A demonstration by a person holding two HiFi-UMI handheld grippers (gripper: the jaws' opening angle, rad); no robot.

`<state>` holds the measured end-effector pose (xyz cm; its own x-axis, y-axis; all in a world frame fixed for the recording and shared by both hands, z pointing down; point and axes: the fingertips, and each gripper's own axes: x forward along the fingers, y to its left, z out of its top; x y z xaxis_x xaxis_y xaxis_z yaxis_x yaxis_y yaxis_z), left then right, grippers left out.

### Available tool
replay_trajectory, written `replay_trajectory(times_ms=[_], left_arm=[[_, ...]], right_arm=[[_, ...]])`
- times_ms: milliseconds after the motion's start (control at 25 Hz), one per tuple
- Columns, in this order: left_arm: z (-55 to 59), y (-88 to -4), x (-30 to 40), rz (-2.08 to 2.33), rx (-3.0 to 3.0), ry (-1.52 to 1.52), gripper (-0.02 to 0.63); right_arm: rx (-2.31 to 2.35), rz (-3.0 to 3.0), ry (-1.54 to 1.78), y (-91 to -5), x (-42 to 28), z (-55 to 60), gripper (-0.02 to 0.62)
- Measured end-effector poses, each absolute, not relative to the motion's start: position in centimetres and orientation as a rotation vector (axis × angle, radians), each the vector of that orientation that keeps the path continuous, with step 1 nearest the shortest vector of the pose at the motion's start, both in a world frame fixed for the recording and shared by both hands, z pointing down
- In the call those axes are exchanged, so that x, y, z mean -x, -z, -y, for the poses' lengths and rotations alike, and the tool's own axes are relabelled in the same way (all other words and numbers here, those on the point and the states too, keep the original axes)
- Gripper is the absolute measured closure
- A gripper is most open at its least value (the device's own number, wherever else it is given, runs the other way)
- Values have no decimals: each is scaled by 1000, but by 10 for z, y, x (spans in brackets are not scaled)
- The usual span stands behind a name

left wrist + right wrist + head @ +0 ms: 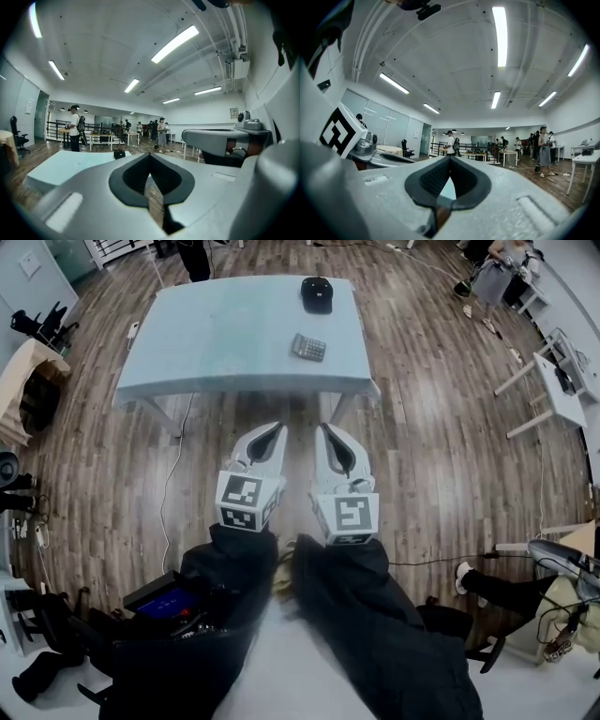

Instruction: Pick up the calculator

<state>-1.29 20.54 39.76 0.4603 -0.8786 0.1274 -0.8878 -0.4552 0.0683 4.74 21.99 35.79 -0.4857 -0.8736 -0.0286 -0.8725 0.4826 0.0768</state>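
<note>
Two grippers: left (277, 430) and right (324, 431), side by side, jaws closed on nothing. One table (225, 334) ahead carries one calculator (308, 347) right of centre and one black item (317, 293).

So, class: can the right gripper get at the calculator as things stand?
Probably, once opened: the right gripper is shut and short of the table, but the calculator lies clear, with nothing between.
</note>
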Motion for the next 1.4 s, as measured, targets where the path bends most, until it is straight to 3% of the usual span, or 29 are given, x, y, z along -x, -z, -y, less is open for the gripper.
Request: replay_trajectory(times_ms=[640,1400], left_arm=[[-192,-413,6,1581,-2534,-109,606],[-20,-429,37,1535,-2529,-62,605]], right_arm=[[-1592,2654,62,-383,-65,-211,594],[-1620,2595,109,-399,-39,-41,594]])
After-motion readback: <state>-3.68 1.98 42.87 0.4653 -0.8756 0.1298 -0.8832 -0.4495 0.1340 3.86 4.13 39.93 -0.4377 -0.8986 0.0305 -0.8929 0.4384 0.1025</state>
